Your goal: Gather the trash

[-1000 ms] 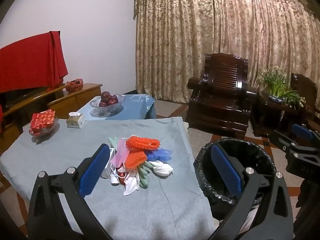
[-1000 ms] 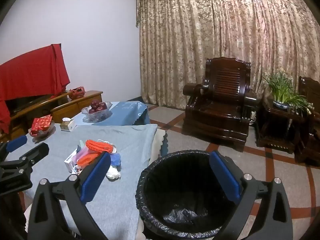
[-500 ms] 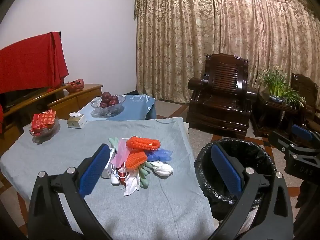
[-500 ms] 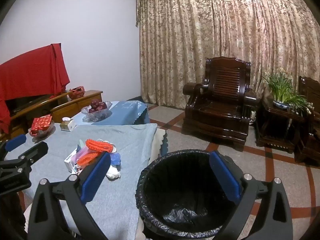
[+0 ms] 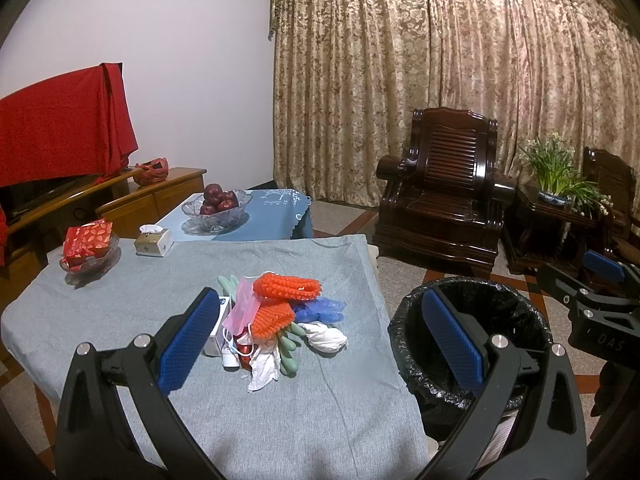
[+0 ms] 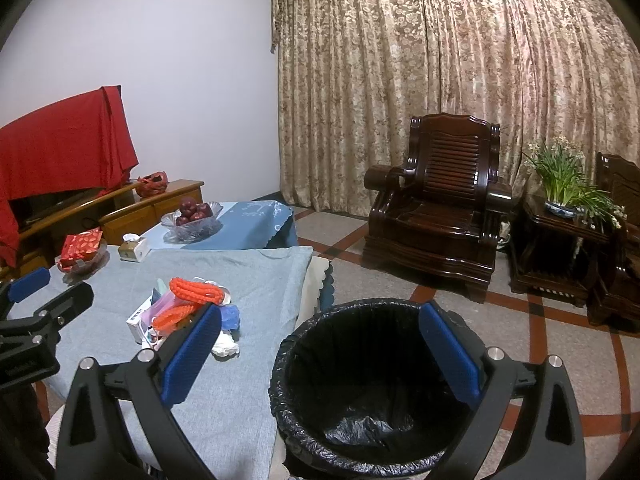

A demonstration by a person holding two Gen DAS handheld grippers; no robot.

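Orange netting tops the heap of trash in the middle of the grey tablecloth, tangled with a pink mask, blue gloves, crumpled white tissue and a small white box. The left gripper hangs above the near side of the heap, its jaws spread wide and holding nothing. The right gripper is likewise spread and empty, poised over the black-lined bin that stands on the floor just beside the table's corner; the bin looks empty.

The main risk, I judge, lies in the tangle: closing on the netting may drag the mask's ear loops and tissue along, and loose pieces could drop onto the floor in the gap between table and bin. A deep pinch could also catch the cloth and tug it, disturbing the glass dish and tissue box further back.
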